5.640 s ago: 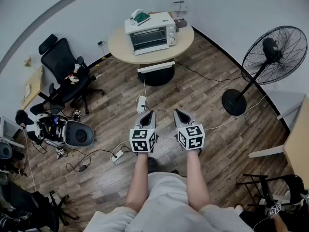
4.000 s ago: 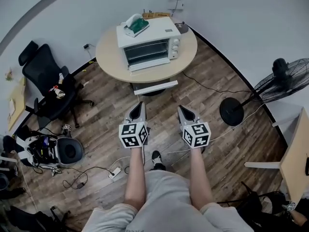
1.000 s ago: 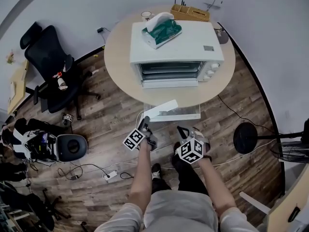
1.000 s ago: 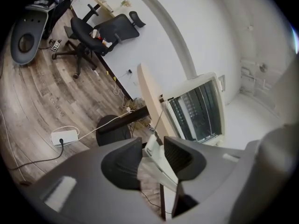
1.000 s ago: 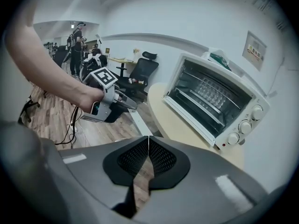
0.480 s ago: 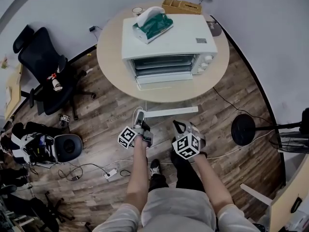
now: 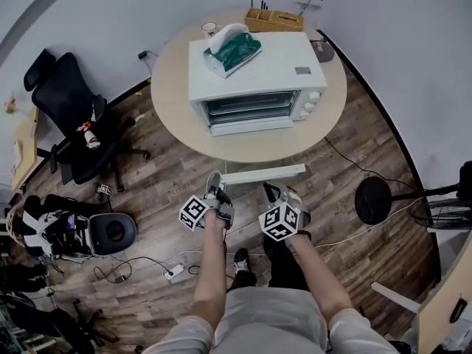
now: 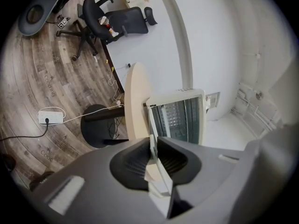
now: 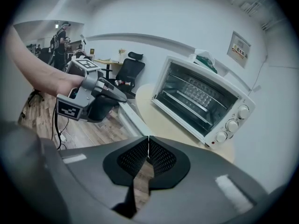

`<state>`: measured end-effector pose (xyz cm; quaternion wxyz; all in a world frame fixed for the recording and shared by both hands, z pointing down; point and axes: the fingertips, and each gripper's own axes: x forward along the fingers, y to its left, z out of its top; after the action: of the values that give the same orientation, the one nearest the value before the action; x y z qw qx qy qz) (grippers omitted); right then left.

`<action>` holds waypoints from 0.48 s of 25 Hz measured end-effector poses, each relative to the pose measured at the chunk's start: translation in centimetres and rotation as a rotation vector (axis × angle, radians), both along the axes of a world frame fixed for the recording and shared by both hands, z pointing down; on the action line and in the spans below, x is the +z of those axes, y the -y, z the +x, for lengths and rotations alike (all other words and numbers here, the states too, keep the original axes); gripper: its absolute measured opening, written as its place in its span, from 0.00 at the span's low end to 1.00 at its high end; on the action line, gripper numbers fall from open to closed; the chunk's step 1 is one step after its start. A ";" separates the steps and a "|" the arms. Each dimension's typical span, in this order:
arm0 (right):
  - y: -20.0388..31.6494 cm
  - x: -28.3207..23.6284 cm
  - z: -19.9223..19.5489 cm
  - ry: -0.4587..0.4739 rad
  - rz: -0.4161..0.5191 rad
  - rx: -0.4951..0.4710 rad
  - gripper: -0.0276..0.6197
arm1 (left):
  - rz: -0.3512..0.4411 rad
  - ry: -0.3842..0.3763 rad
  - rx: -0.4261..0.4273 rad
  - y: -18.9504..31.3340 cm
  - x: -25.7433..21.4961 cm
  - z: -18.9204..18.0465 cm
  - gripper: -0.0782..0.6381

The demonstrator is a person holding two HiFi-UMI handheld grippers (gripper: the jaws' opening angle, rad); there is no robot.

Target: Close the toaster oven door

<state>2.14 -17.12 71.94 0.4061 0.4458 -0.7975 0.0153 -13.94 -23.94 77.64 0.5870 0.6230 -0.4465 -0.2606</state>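
Oven door down, L gripper on its front edge.

White boxy toaster oven [image 7: 254,68] sits on round beige table [image 7: 243,150], wire rack [image 9: 196,94] in the cavity. Its door [image 7: 259,174] is dropped open toward the person, white bar edge past the table rim. L gripper [image 7: 214,181] jaws are closing on that bar, w/ the bar btw the pads. R gripper [image 7: 271,192] is pressed together, empty, just beside it. On oven top: green/white tissue box [image 7: 231,49], tissue poking out. Behind: wooden organiser [image 7: 274,19] w/ dark sticks in it, plus small cup [image 7: 209,29], contents unclear. Around: black office chair [image 7: 70,116], round fan base [image 7: 371,199], and cables + power strip [image 7: 177,273] on wood-plank floor [image 7: 147,198].
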 end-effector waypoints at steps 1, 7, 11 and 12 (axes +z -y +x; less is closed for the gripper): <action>0.1 0.0 -0.1 -0.011 0.002 -0.004 0.05 | -0.001 0.002 0.002 0.0 -0.3 0.0 0.26; 0.8 -0.6 -0.2 -0.064 0.005 -0.041 0.05 | -0.037 -0.002 0.020 0.8 -1.3 0.2 0.26; 0.6 -0.9 -0.3 -0.106 0.008 -0.061 0.05 | -0.069 0.026 0.043 1.0 -1.6 0.1 0.26; 0.6 -1.1 -0.2 -0.111 0.009 -0.059 0.05 | -0.079 0.030 0.048 1.0 -1.7 0.1 0.26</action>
<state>1.91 -17.73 70.84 0.4478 0.4244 -0.7866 -0.0250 -13.87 -24.90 75.95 0.6103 0.6140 -0.4500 -0.2192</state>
